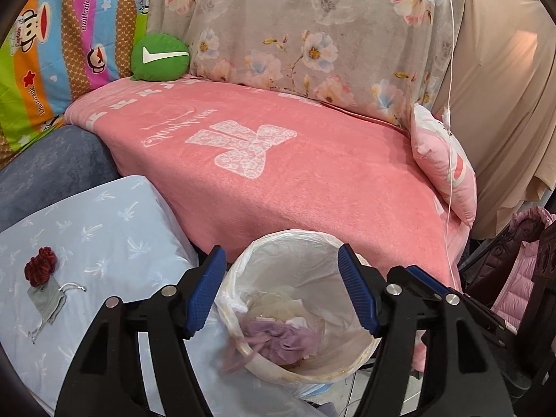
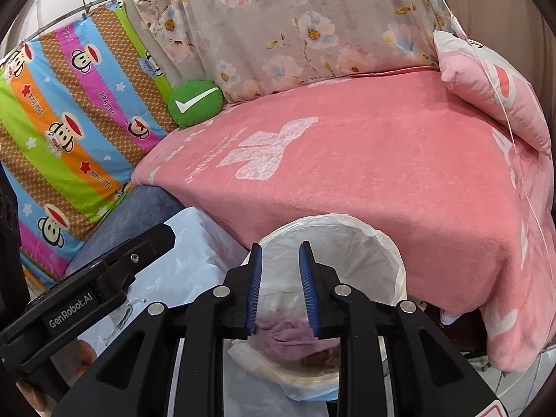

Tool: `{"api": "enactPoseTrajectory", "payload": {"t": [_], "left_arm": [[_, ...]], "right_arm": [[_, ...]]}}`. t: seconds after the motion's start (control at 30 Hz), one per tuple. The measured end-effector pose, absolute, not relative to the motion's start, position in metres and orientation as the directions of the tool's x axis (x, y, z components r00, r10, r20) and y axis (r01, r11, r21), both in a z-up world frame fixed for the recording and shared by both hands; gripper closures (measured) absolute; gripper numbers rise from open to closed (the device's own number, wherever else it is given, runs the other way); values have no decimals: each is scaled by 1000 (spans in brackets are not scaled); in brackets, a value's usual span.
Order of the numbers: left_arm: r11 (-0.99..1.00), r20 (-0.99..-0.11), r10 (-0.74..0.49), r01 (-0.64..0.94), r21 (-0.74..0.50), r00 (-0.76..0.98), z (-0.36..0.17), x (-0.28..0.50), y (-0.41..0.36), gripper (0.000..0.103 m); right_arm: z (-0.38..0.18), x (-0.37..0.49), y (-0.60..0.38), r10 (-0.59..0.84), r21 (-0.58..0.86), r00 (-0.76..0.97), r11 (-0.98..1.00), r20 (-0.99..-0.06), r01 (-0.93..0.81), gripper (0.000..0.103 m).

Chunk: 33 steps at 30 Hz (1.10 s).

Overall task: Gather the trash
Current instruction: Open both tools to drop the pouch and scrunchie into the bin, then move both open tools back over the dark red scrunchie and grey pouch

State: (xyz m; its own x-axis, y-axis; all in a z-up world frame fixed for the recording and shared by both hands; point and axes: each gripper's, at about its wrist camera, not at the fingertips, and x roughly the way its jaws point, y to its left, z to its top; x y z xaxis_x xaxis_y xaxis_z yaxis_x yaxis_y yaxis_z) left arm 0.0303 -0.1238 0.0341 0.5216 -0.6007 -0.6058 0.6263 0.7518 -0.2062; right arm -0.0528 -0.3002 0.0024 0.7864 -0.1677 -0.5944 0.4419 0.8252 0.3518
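Observation:
A round bin with a white plastic liner (image 1: 323,377) stands on the floor against the sofa front. Crumpled purple trash (image 1: 278,344) lies inside it on pale wrappers, and a blurred purple strand trails over the near rim. My left gripper (image 1: 280,253) hangs over the bin mouth, wide open, with nothing between its blue pads. In the right wrist view the bin (image 2: 396,260) shows the same purple trash (image 2: 288,337) at its bottom. My right gripper (image 2: 280,246) is above it, open by a narrow gap and empty. The left gripper's black body (image 2: 87,295) sits at the left.
A pink blanket (image 1: 278,180) covers the sofa seat behind the bin. A light-blue pillow (image 1: 104,243) on the left carries a red scrunchie (image 1: 41,266) and a grey pouch (image 1: 47,300). A green cushion (image 1: 160,57), a pink pillow (image 1: 444,170) and a hanging white cord (image 1: 451,69) are nearby.

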Motion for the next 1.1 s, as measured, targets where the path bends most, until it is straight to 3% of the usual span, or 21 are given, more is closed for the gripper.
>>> {"api": "enactPoseTrajectory", "payload": {"t": [0.2, 1.1], "left_arm": [[770, -610, -584, 604, -207, 536, 33, 32, -111, 39], [873, -621, -473, 427, -235, 625, 23, 53, -6, 39]], "right_arm": [[6, -48, -286, -148, 340, 790, 844, -594, 414, 69], [10, -7, -186, -9, 295, 792, 925, -611, 238, 62]]}}
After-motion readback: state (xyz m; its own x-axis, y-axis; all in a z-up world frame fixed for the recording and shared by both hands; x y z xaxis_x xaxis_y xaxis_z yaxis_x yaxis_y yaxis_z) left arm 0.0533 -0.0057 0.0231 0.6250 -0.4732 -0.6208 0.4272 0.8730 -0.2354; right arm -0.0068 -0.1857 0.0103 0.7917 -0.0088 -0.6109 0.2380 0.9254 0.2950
